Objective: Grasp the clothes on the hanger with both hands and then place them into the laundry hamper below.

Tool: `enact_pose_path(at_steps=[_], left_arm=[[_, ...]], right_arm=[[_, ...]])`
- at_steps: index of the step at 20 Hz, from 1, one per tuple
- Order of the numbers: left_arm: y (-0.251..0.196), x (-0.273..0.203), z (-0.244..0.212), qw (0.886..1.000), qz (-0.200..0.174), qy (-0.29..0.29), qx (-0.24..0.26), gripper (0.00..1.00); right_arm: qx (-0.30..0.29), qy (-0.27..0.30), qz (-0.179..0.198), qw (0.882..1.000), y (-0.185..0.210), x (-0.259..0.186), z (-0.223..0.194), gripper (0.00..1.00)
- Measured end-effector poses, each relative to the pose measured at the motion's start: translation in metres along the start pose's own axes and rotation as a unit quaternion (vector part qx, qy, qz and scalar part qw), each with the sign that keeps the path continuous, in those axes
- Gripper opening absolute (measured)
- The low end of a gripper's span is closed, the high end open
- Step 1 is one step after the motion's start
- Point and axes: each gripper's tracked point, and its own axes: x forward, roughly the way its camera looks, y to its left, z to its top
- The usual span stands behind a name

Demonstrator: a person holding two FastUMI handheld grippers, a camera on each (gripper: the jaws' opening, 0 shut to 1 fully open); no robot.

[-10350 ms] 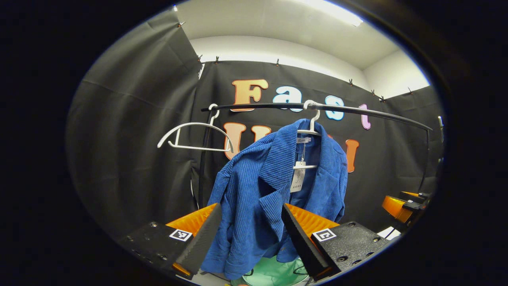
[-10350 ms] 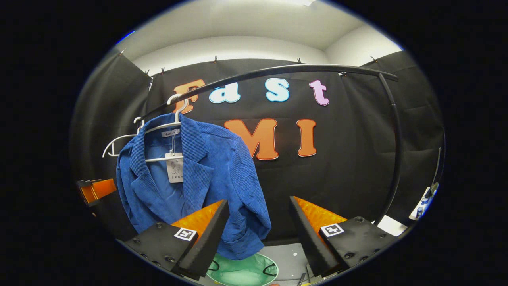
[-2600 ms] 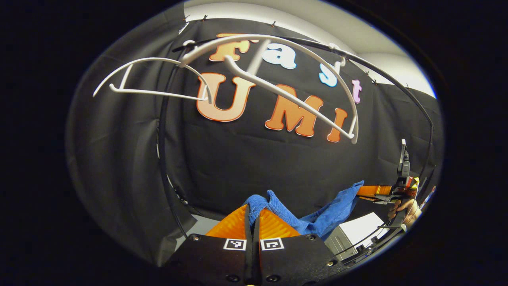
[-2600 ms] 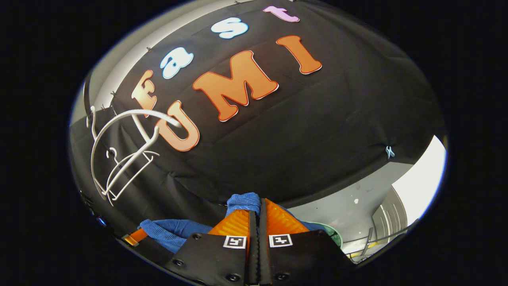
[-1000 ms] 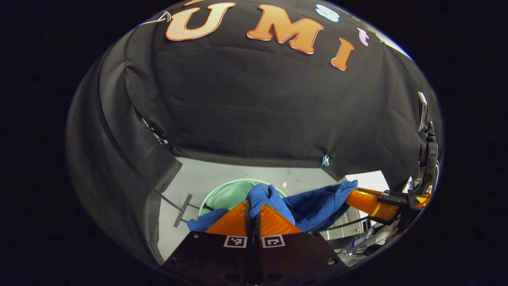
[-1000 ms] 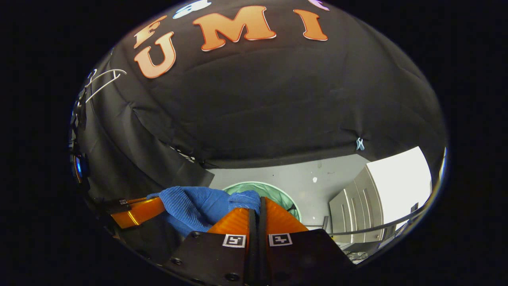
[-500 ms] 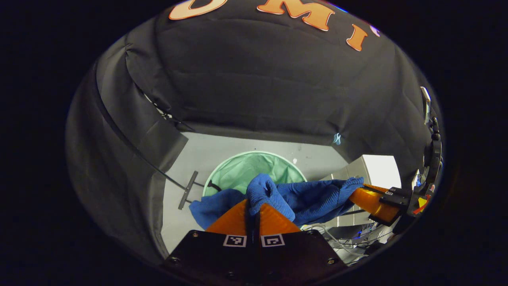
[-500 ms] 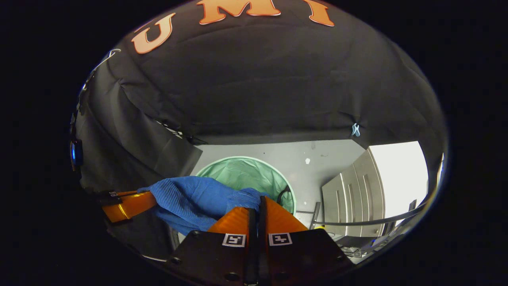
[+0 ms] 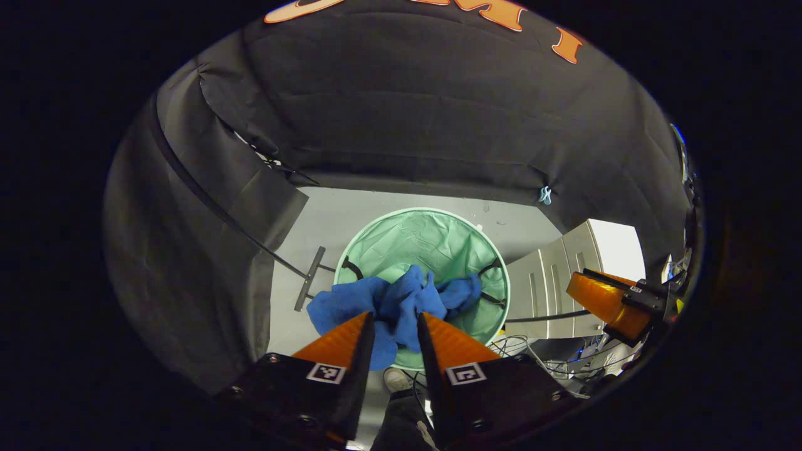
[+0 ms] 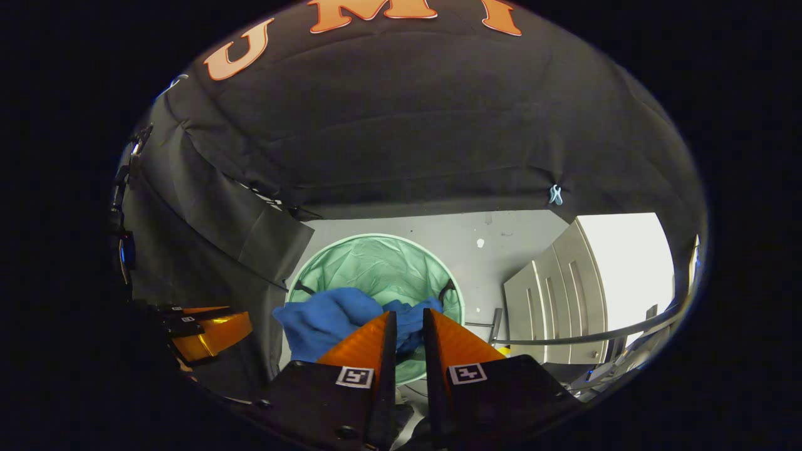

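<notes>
The blue corduroy jacket (image 9: 351, 304) hangs bunched over the near rim of the round green hamper (image 9: 432, 216) on the floor, partly inside it. My left gripper (image 9: 396, 318) is above it, its fingers parted, with blue cloth showing loose in the gap. My right gripper (image 10: 408, 313) also stands open by a narrow gap over the jacket (image 10: 326, 319) and the hamper (image 10: 376, 241). In the left gripper view the right gripper (image 9: 604, 304) is off to the right, away from the cloth. The left gripper (image 10: 210, 332) appears at the left of the right gripper view.
A white drawer cabinet (image 9: 564, 275) stands just right of the hamper, also seen as the cabinet (image 10: 564, 294). The clothes rack's black foot bar (image 9: 310, 287) lies on the grey floor left of the hamper. Cables (image 9: 532, 351) lie near the cabinet's base.
Both grippers have opened and let go of the jacket. It has dropped from being stretched between them onto the hamper's near rim. Both views have tipped further down.
</notes>
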Motion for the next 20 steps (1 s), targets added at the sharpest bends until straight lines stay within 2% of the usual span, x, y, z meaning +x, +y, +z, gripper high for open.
enact_pose_path(at_steps=[1, 3, 4, 7, 8, 10, 11, 12, 13, 20], left_arm=[[0.003, -0.004, -0.001, 1.000, 0.006, -0.004, -0.001, 0.60], [0.011, -0.013, -0.002, 1.000, 0.014, -0.009, -0.003, 0.68], [0.013, -0.018, -0.003, 1.000, 0.019, -0.011, -0.007, 0.76], [0.022, -0.030, -0.012, 0.999, 0.032, -0.018, -0.015, 0.95], [0.022, -0.034, -0.014, 0.999, 0.033, -0.019, -0.016, 0.95], [0.028, -0.040, -0.020, 0.999, 0.038, -0.023, -0.014, 0.96], [0.029, -0.044, -0.021, 0.999, 0.039, -0.028, -0.015, 0.97], [0.029, -0.049, -0.018, 0.999, 0.039, -0.035, -0.015, 0.98], [0.028, -0.048, -0.016, 0.998, 0.038, -0.038, -0.014, 0.97], [0.011, -0.080, -0.025, 0.998, 0.026, -0.056, -0.016, 0.97]], right_arm=[[0.000, -0.001, -0.001, 1.000, -0.002, -0.005, -0.004, 0.40], [-0.001, -0.003, -0.001, 1.000, 0.000, -0.011, -0.007, 0.43], [0.001, -0.002, 0.006, 1.000, 0.005, -0.015, -0.009, 0.43], [-0.002, -0.007, 0.006, 1.000, 0.006, -0.027, -0.016, 0.65], [-0.001, -0.009, 0.006, 1.000, 0.005, -0.031, -0.018, 0.72], [0.002, -0.015, 0.006, 1.000, 0.007, -0.038, -0.020, 0.77], [0.003, -0.017, 0.006, 1.000, 0.007, -0.042, -0.021, 0.82], [0.002, -0.019, 0.000, 1.000, 0.005, -0.044, -0.021, 0.80], [-0.001, -0.019, -0.005, 1.000, 0.000, -0.049, -0.023, 1.00], [0.014, -0.039, -0.018, 0.999, -0.018, -0.080, -0.026, 0.99]])
